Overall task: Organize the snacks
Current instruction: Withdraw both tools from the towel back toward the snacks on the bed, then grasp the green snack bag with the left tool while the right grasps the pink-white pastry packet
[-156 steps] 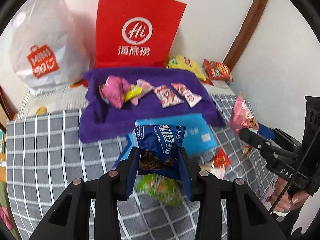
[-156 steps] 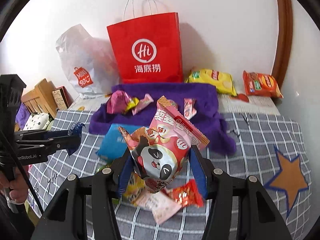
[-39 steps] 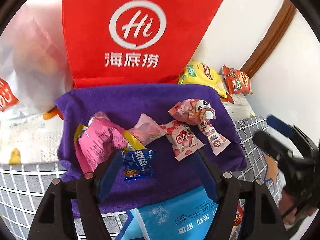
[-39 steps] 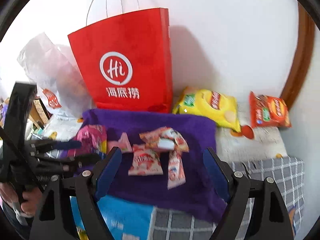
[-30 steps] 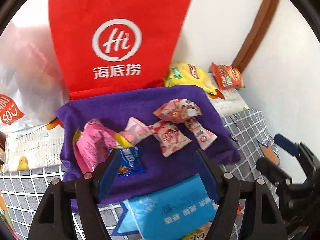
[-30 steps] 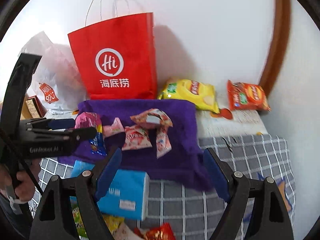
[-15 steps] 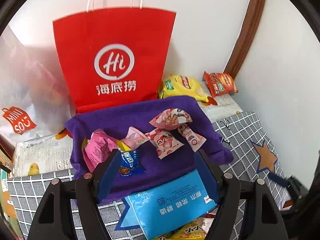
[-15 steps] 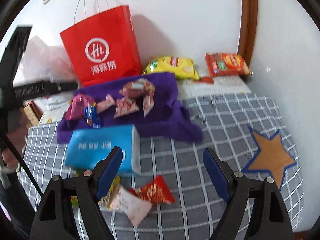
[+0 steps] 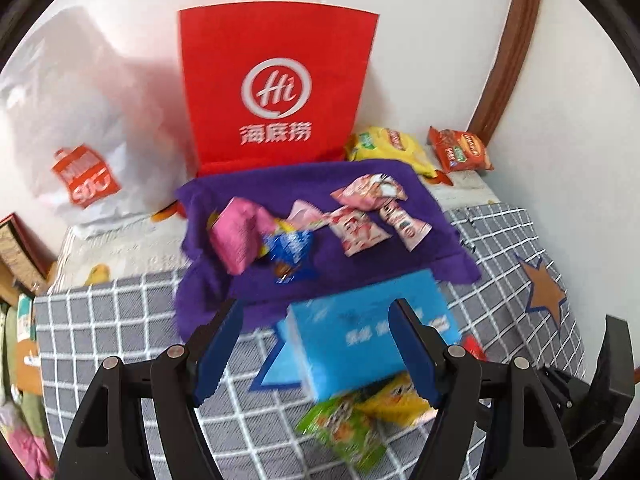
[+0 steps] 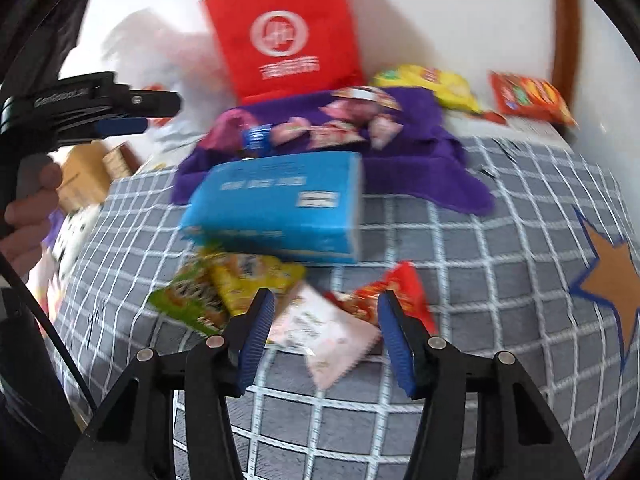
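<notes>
- The left tongs point(image 9: 316, 344) stand wide apart with nothing between them, low in the left wrist view, above the near edge of the blue tissue pack point(image 9: 368, 340).
- The right tongs point(image 10: 326, 332) are also spread and empty; in the right wrist view their tips flank a pale pink packet point(image 10: 324, 332) that lies on the grey checked cloth point(image 10: 480, 280) at lower centre.
- Just right of that packet, touching it, lies a red packet point(image 10: 396, 296), partly behind the right-hand blue pad.
- To the left of the pink packet lie a yellow packet point(image 10: 252, 276) and a green packet point(image 10: 188, 300), overlapping, with the blue tissue pack point(image 10: 276, 208) just behind them.
- In the left wrist view the green packet point(image 9: 344, 432) and yellow packet point(image 9: 392, 400) show below the tissue pack, between the spread fingers.
- On the purple towel point(image 9: 360, 264) in mid-frame lie the sorted snacks: a pink bag point(image 9: 236, 236) at left, a small blue packet point(image 9: 290, 248) touching it, and several pink-and-white packets point(image 9: 360, 224) to the right.
- Behind the towel a red paper bag point(image 9: 276, 92) stands upright against the wall, with a white plastic bag point(image 9: 80, 132) at upper left.
- A yellow chip bag point(image 9: 392, 148) and an orange-red snack bag point(image 9: 460, 152) lie at upper right, beside the towel.
</notes>
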The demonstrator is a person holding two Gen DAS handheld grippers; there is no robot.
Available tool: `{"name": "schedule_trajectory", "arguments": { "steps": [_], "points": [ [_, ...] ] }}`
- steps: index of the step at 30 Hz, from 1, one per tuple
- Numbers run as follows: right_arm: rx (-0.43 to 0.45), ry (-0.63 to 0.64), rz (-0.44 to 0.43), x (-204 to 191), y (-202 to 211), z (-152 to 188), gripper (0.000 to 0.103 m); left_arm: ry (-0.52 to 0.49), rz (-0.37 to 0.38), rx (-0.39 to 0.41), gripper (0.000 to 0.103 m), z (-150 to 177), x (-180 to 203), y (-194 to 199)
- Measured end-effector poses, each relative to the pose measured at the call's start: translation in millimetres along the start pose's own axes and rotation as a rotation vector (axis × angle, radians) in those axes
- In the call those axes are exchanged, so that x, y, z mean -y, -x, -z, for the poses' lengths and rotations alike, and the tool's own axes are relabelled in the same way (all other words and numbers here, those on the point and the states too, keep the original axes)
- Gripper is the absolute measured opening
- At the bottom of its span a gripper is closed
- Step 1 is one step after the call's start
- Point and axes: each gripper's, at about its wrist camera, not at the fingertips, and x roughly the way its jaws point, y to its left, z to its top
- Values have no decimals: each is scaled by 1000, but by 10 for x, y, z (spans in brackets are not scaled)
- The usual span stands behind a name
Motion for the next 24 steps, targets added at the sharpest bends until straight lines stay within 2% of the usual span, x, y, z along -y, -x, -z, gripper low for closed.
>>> {"name": "schedule_trajectory", "arguments": {
  "steps": [3,7,14,18,20,22,24],
  "points": [
    [-1,81,-83,-91,-104,15,54,-3,-18,-12,74,161,-53,59],
    [-59,137,-99,-106,-315,59,55,-22,-56,-6,74,371,-108,167],
    [-127,226,-56,-150,-386,265,55,4,-75,-17,74,695,-219,267],
    [-122,239,-42,-180,-386,363,55,37,-69,-43,74,881,-269,224],
    [-147,220,-32,-163,-458,376,55,49,-72,-56,74,970,-277,190],
    [-118,220,0,-169,-451,386,45,56,-70,-63,74,1030,-286,168],
    [-106,217,11,-152,-430,407,43,71,-50,-68,74,1090,-289,136]
  ]
}}
